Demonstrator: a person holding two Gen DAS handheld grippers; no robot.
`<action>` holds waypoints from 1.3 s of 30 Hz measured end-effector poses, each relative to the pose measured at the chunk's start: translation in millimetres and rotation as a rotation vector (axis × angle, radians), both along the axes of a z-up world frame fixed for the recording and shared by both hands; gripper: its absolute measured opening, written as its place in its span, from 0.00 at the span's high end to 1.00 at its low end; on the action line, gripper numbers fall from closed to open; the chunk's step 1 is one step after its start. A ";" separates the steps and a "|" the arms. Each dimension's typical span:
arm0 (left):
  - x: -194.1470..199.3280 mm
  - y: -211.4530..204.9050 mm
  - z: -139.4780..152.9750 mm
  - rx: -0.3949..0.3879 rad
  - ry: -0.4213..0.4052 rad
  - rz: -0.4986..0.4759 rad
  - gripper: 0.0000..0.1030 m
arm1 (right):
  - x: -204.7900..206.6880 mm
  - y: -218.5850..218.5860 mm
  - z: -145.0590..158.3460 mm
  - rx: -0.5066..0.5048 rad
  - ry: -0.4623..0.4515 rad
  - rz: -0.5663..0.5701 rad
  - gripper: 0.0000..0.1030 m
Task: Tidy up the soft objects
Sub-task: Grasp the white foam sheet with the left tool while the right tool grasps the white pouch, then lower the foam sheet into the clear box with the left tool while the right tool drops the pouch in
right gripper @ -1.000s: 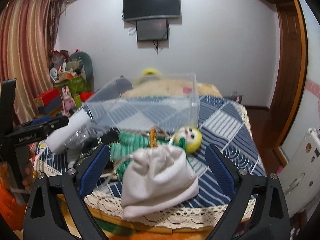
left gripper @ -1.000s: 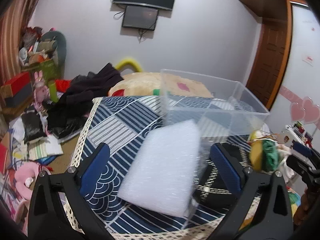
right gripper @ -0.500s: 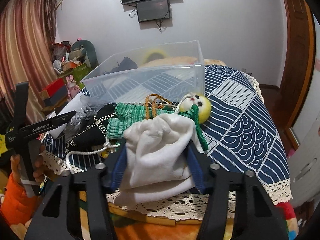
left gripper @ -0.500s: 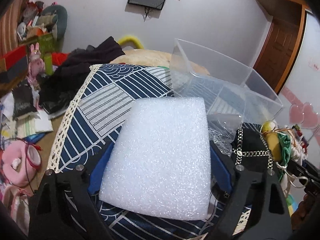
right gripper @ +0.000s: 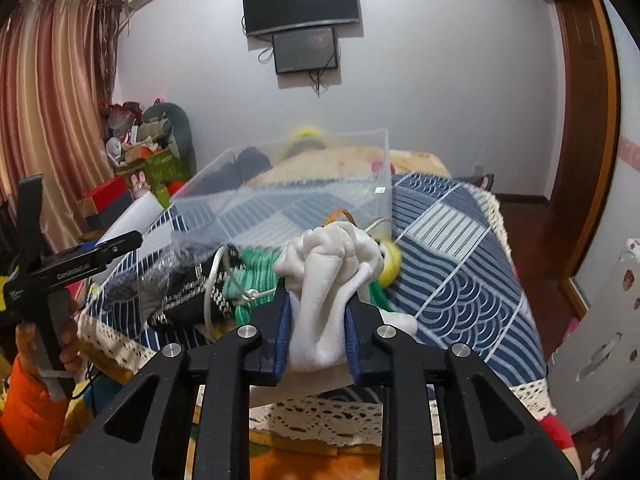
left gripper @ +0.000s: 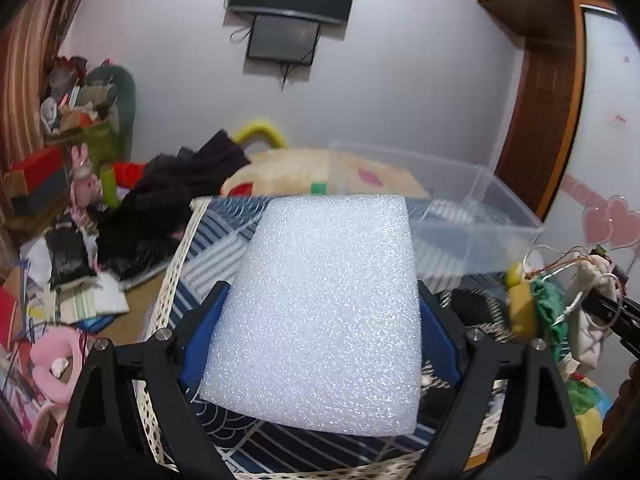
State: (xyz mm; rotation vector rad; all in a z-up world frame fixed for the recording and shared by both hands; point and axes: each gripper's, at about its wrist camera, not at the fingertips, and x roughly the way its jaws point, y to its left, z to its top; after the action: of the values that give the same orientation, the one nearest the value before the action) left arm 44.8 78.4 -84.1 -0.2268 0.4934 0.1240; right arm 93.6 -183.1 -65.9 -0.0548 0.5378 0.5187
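Note:
My left gripper point(left gripper: 320, 320) is shut on a white foam sheet point(left gripper: 328, 304) and holds it above the blue patterned tablecloth point(left gripper: 216, 256). My right gripper point(right gripper: 318, 300) is shut on a white cloth pouch point(right gripper: 332, 276), lifted off the cloth. A clear plastic bin point(left gripper: 452, 200) stands behind the foam; it also shows in the right wrist view point(right gripper: 304, 176). A green knitted doll with a yellow head point(right gripper: 390, 266) and a black chain bag point(right gripper: 188, 300) lie behind the pouch. The left gripper with the foam shows in the right wrist view point(right gripper: 100, 248).
The table's lace edge point(right gripper: 320, 416) runs along the front. Clutter, black clothes point(left gripper: 172, 200) and a pink plush point(left gripper: 52, 360) fill the floor at left. A wooden door point(left gripper: 536, 128) stands at right. A cushion point(left gripper: 312, 172) lies behind the bin.
Both grippers closed: the left on the foam sheet, the right on the white pouch. Both objects have since been lifted off the tablecloth.

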 end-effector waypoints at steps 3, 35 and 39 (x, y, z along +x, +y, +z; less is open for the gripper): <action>0.1 -6.9 15.6 0.017 -0.035 -0.024 0.16 | 2.2 -0.6 11.4 0.011 -0.033 -0.009 0.80; 156.1 -33.6 43.1 0.010 0.112 -0.145 0.15 | 106.2 73.0 38.8 -0.153 -0.104 0.074 0.80; 170.4 -42.5 34.6 0.048 0.155 -0.156 0.15 | 117.9 80.8 25.9 -0.208 -0.042 0.100 0.80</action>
State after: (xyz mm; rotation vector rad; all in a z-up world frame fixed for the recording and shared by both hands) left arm 215.2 35.9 -49.6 -0.1317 0.6596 0.0008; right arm 211.4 -102.3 -40.0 -0.2911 0.5485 0.5562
